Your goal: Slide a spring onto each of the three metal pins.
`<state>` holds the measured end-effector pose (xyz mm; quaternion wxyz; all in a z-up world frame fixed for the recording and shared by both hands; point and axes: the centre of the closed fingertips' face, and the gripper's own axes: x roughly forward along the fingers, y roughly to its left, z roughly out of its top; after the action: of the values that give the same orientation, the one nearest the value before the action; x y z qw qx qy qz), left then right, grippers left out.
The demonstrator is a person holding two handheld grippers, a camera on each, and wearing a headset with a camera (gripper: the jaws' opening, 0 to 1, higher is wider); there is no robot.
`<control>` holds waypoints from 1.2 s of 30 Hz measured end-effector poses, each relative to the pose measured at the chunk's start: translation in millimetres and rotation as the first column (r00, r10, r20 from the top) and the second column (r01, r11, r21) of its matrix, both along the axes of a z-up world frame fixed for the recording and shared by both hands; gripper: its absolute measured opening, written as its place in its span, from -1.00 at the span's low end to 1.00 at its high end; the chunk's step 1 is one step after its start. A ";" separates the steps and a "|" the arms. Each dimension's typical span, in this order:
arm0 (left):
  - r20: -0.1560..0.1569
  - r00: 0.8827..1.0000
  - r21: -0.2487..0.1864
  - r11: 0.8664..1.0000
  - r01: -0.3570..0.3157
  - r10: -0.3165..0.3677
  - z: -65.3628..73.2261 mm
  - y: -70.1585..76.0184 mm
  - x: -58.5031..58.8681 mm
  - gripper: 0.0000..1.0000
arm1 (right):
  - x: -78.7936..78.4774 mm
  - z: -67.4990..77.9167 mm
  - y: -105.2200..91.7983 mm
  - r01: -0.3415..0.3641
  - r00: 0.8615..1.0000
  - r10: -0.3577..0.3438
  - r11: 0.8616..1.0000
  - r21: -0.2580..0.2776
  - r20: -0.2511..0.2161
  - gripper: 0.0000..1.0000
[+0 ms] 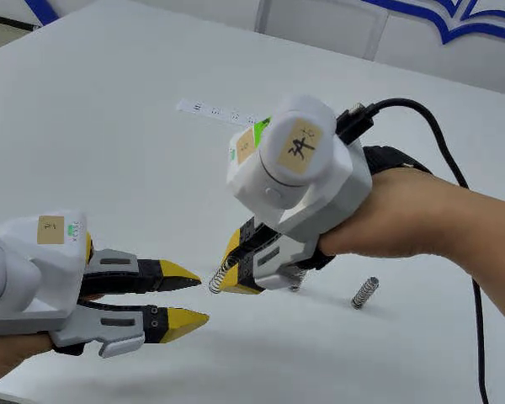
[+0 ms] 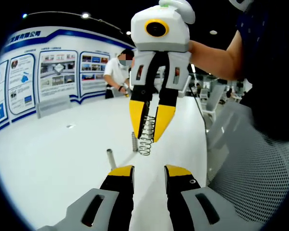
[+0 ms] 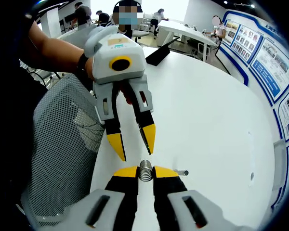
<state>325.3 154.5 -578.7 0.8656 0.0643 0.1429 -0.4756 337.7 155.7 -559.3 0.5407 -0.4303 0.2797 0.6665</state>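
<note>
My right gripper hangs over the middle of the white table, shut on a small steel spring. That spring sits end-on between its yellow tips, and it dangles between the jaws in the left gripper view. My left gripper is open and holds nothing, its tips pointing at the spring from a short gap away. A bare metal pin stands on the table, and a second one behind it looks spring-wrapped. Another spring rests tilted on the table to the right.
A white label strip lies farther back on the table. A black cable runs from the right gripper over the person's forearm. A grey mesh chair stands at the table's near edge. People stand in the room behind.
</note>
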 end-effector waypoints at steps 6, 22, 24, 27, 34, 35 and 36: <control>-0.015 1.000 -0.004 1.000 -0.008 0.008 -5.4 -0.1 -1.2 -0.44 | 17.0 1.7 -6.9 0.023 0.999 -0.022 1.000 -0.015 0.023 -0.76; -0.035 0.999 -0.016 0.999 -0.029 0.029 -10.7 6.3 -0.5 -0.40 | 71.3 -7.4 -3.9 0.064 0.994 -0.057 0.995 -0.071 0.094 -0.76; -0.037 0.999 -0.018 0.999 -0.032 0.031 -11.1 7.4 -0.2 -0.40 | 74.8 -9.6 -2.3 0.065 0.994 -0.058 0.995 -0.075 0.095 -0.76; -0.039 0.999 -0.021 0.999 -0.036 0.035 -11.6 8.6 0.5 -0.40 | 78.0 -14.5 -0.4 0.066 0.994 -0.059 0.994 -0.082 0.088 -0.76; -0.046 0.998 -0.028 0.999 -0.043 0.041 -14.0 10.7 1.2 -0.40 | 79.6 -23.9 2.5 0.065 0.995 -0.057 0.993 -0.102 0.080 -0.76; -0.047 0.998 -0.028 0.999 -0.044 0.042 -14.3 11.0 1.2 -0.40 | 79.9 -25.2 2.6 0.064 0.995 -0.055 0.992 -0.107 0.080 -0.76; -0.049 0.998 -0.029 0.999 -0.045 0.044 -14.8 11.3 1.1 -0.40 | 80.5 -26.5 3.1 0.063 0.995 -0.054 0.992 -0.111 0.078 -0.76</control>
<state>326.4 165.8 -593.5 0.8732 0.0365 0.1578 -0.4598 418.3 158.7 -585.8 0.5448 -0.4765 0.3090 0.6170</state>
